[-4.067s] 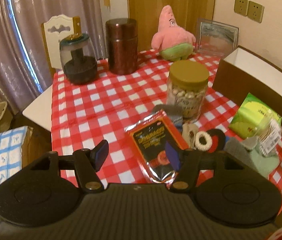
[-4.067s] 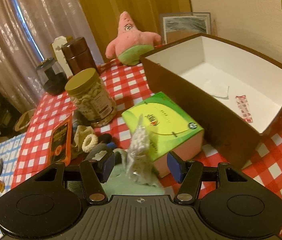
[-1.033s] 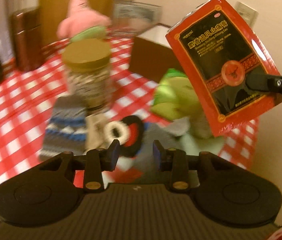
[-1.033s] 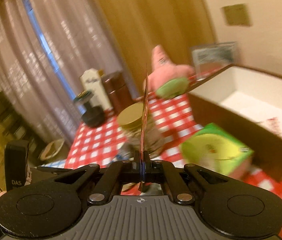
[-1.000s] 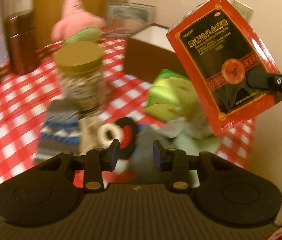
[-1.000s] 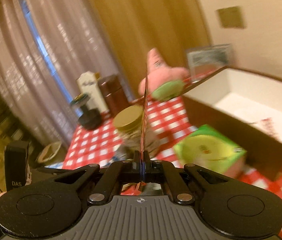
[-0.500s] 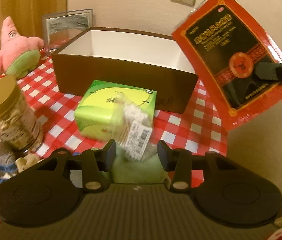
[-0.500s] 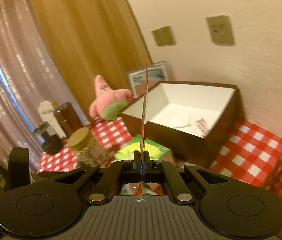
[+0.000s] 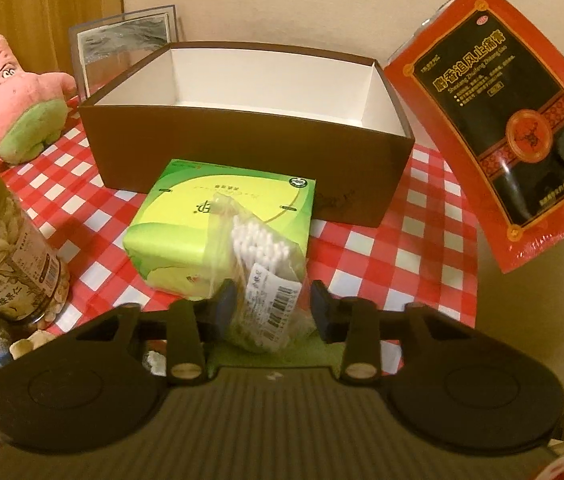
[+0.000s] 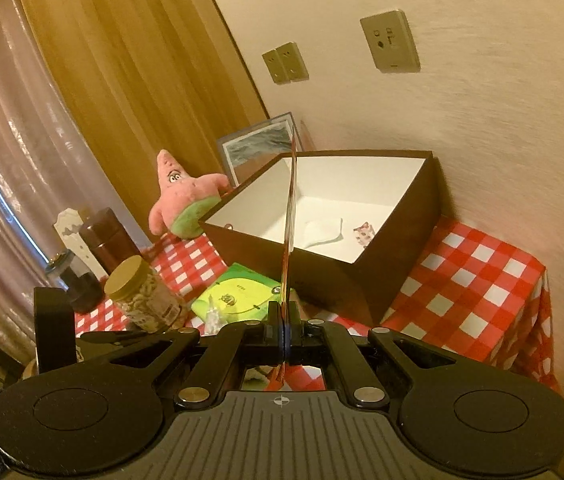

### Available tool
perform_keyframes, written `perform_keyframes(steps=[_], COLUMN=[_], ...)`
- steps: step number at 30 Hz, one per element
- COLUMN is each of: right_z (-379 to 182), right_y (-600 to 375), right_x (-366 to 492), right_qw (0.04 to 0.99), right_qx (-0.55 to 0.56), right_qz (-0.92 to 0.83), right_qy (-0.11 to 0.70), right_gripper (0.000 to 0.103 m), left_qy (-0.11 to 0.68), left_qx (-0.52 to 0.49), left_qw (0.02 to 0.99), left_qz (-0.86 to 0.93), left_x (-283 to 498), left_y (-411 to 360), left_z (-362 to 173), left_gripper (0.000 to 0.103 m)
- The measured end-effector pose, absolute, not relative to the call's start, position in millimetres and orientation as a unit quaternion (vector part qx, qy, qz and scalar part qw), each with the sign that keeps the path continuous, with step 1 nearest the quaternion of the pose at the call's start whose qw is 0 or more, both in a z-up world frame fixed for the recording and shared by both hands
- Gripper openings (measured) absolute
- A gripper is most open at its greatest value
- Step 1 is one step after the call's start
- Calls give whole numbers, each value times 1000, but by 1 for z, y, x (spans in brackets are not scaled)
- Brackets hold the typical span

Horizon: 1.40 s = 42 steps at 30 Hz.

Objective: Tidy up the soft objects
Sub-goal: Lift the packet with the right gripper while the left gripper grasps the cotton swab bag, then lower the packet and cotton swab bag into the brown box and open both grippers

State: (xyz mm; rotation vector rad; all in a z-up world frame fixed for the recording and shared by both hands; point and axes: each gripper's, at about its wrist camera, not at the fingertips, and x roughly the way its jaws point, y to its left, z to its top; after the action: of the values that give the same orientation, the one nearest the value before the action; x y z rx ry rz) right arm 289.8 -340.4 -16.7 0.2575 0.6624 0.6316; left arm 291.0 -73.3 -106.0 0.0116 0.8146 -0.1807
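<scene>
Two grippers, two soft packs. Left to right along the near edge of the table [image 9: 365, 248]:

Left gripper [image 9: 270, 304] points down at the bag of cotton swabs [image 9: 260, 276], which leans on the near side of the green tissue box [image 9: 222, 220]. Its jaws have just been closing and now stand part open, the bag between them; the left pad looks at or near the film, the right pad is clear of it, so no real hold yet. Bag's long axis runs away from the gripper, toward the brown box [image 9: 250, 144].

Right gripper [image 10: 283, 332] is clamped tight on the lower edge of the red plaster pouch [image 9: 497, 120], held upright in the air, edge-on to its own camera. The pouch hangs off the box's right near corner, not yet over the opening. The box lies ahead of it and to the left.

Judgement: the right hand is nearer to a drop; it needs to travel leftward over the rim.
</scene>
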Motion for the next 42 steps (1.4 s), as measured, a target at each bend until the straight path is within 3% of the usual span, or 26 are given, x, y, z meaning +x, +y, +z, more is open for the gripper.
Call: perform_keyframes(steps=[5, 9, 18, 28, 42], right_z=[-17, -17, -13, -3, 13], right_y=[-350, -358, -373, -380, -367], right_x=[298, 305, 322, 353, 452], right_qw=[888, 886, 882, 883, 891], right_qx=[127, 129, 137, 130, 102], right_qz=[303, 305, 314, 323, 341], right_qy=[322, 325, 324, 313, 282], right_gripper=[1, 1, 1, 1, 1], left_qy=[387, 384, 344, 301, 301], left_qx=[10, -11, -51, -99, -115], left_qw=[918, 920, 932, 940, 944], left_qz=[-84, -81, -100, -125, -67], left_x=[288, 282, 270, 310, 406], left_y=[-76, -71, -85, -122, -145], left_z=[-102, -92, -41, -1, 1], left_gripper=[12, 9, 8, 8, 9])
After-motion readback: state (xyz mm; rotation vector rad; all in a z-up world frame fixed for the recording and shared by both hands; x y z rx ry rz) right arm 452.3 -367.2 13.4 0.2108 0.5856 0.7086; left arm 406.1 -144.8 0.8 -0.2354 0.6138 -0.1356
